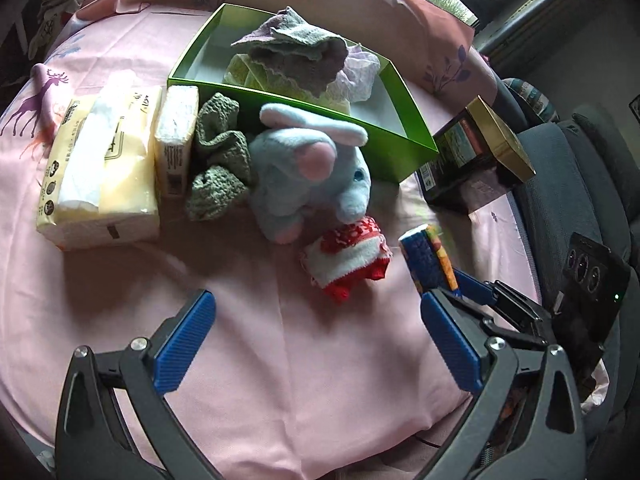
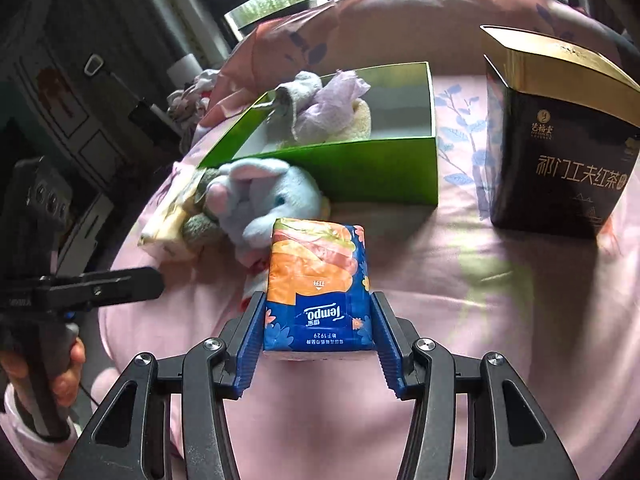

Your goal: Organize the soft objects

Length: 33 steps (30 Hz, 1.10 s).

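The right gripper (image 2: 318, 332) clamps a blue Tempo tissue pack (image 2: 318, 288) between its fingers, above the pink sheet (image 2: 460, 300). The left gripper (image 1: 316, 336) hangs with fingers wide apart, nothing between them. Only the left view shows the red-and-white sock (image 1: 348, 260) and yellow tissue pack (image 1: 100, 168). The plush rabbit (image 2: 260, 200) lies before the green box (image 2: 380, 172); a black tea box (image 2: 560, 160) stands to the right

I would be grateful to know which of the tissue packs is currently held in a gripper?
The blue Tempo tissue pack, clamped in the right gripper; the large yellow pack and small white pack lie untouched on the bed.
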{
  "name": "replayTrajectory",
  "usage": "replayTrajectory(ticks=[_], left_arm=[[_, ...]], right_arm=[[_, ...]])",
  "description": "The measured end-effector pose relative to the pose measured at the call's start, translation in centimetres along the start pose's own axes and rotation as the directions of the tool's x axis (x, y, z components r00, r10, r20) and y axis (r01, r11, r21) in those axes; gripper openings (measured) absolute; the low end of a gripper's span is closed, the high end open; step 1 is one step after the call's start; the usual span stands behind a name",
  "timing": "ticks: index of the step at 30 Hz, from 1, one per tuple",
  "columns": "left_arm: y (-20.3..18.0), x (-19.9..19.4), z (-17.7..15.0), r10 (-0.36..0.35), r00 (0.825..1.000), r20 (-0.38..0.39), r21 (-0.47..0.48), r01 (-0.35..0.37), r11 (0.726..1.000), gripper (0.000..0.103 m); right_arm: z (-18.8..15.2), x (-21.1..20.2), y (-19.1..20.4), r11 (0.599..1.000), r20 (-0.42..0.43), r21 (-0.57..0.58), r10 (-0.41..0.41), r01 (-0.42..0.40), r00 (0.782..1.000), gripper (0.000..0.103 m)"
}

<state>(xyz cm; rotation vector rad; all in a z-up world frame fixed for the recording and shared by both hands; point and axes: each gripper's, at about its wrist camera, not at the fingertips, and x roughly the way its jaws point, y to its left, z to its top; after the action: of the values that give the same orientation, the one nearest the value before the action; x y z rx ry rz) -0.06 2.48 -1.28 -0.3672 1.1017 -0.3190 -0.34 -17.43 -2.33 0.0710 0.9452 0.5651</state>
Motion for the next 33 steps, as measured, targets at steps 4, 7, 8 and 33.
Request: replayTrajectory(ticks=[4, 7, 8, 33], left_arm=[[-1.4, 1.5, -1.3, 0.023, 0.999, -0.033, 0.059, -0.022, 0.998, 0.102], [-1.9, 2.6, -2.0, 0.043, 0.998, -0.04, 0.096, -0.039, 0.995, 0.102], [-2.1, 2.8, -2.2, 0.055, 0.998, -0.037, 0.107, -0.051, 0.993, 0.102], [-5.1, 5.8, -4.5, 0.001, 0.998, -0.061, 0.221, 0.012, 0.975, 0.052]], right_arm=[[-3.2, 0.7, 2.3, 0.993, -0.071, -0.115, -0.03, 0.021, 0.997, 0.053], [-4.5, 1.8, 3.2, 0.986, -0.093, -0.158, -0.071, 0.056, 0.993, 0.053], [-4.7, 1.9, 3.3, 0.985, -0.093, -0.159, -0.085, 0.07, 0.992, 0.053], [-7.1, 0.9, 2.1, 0.997, -0.029, -0.048, -0.055, 0.054, 0.998, 0.054]])
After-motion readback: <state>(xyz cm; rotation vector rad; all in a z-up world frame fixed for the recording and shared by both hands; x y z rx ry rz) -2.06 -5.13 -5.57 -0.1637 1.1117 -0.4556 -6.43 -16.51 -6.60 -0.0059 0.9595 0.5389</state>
